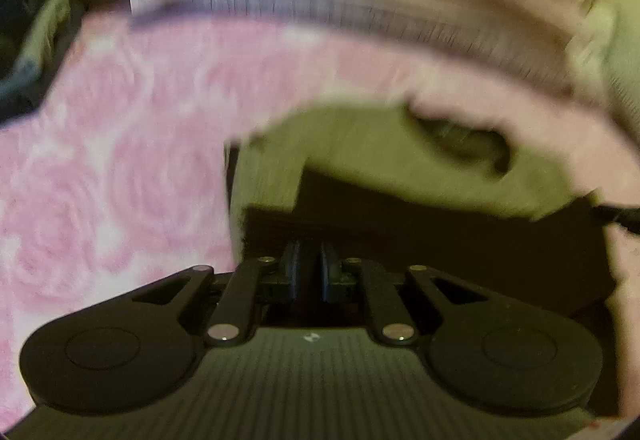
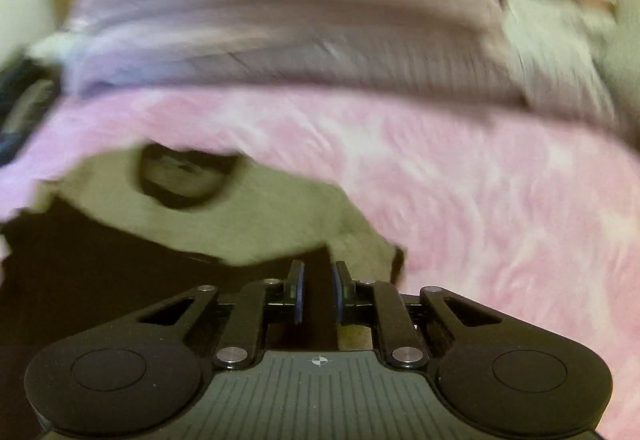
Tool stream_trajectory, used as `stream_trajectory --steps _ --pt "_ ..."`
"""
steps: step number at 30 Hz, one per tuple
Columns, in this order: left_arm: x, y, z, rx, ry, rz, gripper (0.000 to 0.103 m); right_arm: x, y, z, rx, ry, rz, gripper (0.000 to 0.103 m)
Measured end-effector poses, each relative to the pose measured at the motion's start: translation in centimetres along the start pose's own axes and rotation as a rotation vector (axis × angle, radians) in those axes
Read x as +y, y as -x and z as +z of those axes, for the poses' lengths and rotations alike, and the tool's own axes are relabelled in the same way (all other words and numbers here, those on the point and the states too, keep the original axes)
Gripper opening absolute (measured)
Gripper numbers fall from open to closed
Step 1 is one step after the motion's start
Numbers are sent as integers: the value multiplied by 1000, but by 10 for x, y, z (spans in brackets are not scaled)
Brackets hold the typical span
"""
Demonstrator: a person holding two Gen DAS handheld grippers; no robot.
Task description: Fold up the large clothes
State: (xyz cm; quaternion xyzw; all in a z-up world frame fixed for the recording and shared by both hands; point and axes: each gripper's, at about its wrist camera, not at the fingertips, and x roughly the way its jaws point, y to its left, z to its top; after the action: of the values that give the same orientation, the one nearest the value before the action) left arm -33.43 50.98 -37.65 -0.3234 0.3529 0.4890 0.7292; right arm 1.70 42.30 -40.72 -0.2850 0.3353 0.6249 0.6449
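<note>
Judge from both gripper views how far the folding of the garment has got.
Early stage. Done: the olive garment lies on the pink blanket, neck opening showing. In hand: the left gripper and right gripper are nearly shut on its dark near edge, though blur hides whether they really grip it. Left: no finished fold shows.

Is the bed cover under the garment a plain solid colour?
No: in the left wrist view the bed cover beneath the olive garment carries a pink-and-white rose pattern.
</note>
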Motion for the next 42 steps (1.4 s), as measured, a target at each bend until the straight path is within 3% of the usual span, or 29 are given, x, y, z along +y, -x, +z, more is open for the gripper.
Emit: stream_trajectory --steps 1,5,8,13,17,20,22,24,28,31,34,36,40,42 --pt "1 -5 -3 -49 -13 -3 9 -6 -19 -3 63 -25 -13 9" --pt "4 8 1 -49 9 -22 9 -19 0 -5 28 -147 -4 14" --pt "7 30 -12 -23 9 -41 9 -23 49 -22 6 -195 14 43" --pt "8 87 -67 54 -19 -112 10 -3 136 -87 47 -232 22 43" --pt "-10 117 -126 113 -95 -150 11 41 164 -142 121 -103 40 41" --pt "-15 136 -177 137 -130 -104 11 55 169 -183 181 -17 20 36" --pt "-12 159 -206 128 -122 -82 11 54 189 -209 148 4 27 36" --pt "-9 180 -232 125 -99 -63 11 51 210 -235 168 17 4 36" --pt "-12 217 -270 162 -88 -29 10 31 249 -273 185 -131 46 37" --pt "-1 242 -273 148 29 -55 14 22 264 -275 214 -205 76 37" --pt "16 250 -268 152 177 -125 36 8 275 -269 164 -355 167 41" --pt "24 241 -266 160 239 -160 38 -2 271 -269 144 -476 237 56" --pt "46 208 -266 177 340 -264 39 -22 237 -265 140 -623 328 56" --pt "52 191 -261 174 360 -316 39 -29 224 -261 96 -662 363 56"
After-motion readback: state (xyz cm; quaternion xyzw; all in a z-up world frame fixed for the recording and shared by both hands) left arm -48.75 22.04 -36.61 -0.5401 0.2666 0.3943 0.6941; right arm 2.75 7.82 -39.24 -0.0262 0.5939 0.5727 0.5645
